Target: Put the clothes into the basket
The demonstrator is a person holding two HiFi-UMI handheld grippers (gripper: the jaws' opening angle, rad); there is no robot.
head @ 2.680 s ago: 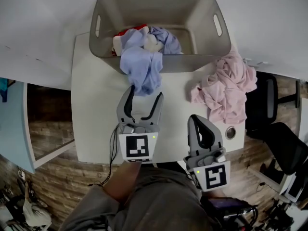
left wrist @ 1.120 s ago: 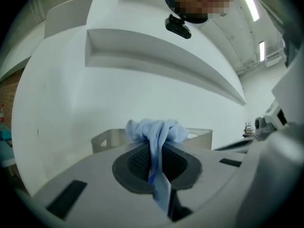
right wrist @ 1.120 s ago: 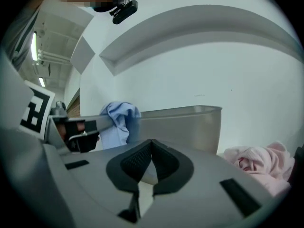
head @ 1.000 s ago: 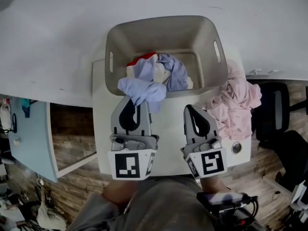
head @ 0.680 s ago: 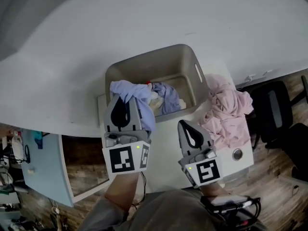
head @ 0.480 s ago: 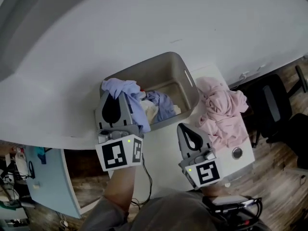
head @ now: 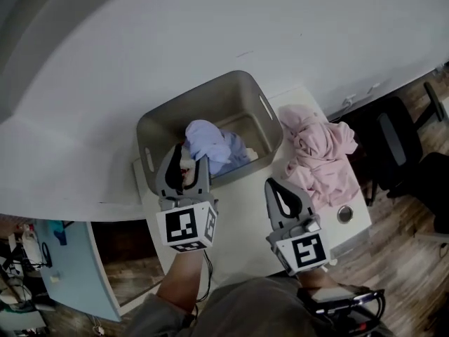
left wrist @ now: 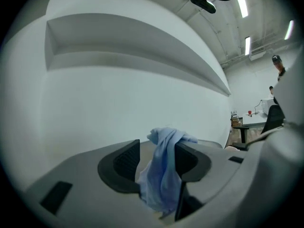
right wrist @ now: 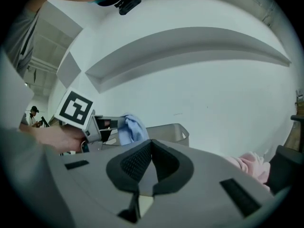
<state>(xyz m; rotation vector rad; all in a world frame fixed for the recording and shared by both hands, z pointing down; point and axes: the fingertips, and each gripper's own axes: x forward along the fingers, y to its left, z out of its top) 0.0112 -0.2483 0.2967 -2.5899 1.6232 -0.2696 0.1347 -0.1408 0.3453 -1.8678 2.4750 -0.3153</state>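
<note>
Clothes: the blue garment [head: 208, 140] is now up over the basket [head: 189, 93]. It no longer trails over the rim onto the bench [head: 238, 202] as it did a moment ago. Your left hand-held gripper [head: 186, 161] has just been opening. Its jaws stand apart with the blue cloth between them, draped against one jaw and not pinched. That reads as the release, but the cloth isn't clear of the jaws yet and could snag, so back out slowly. The pink garment [head: 319, 149] is heaped on the bench just right of the basket. Your right hand-held gripper [head: 280, 192] is pressed together and empty, close to that heap. I'd take pink next.
</note>
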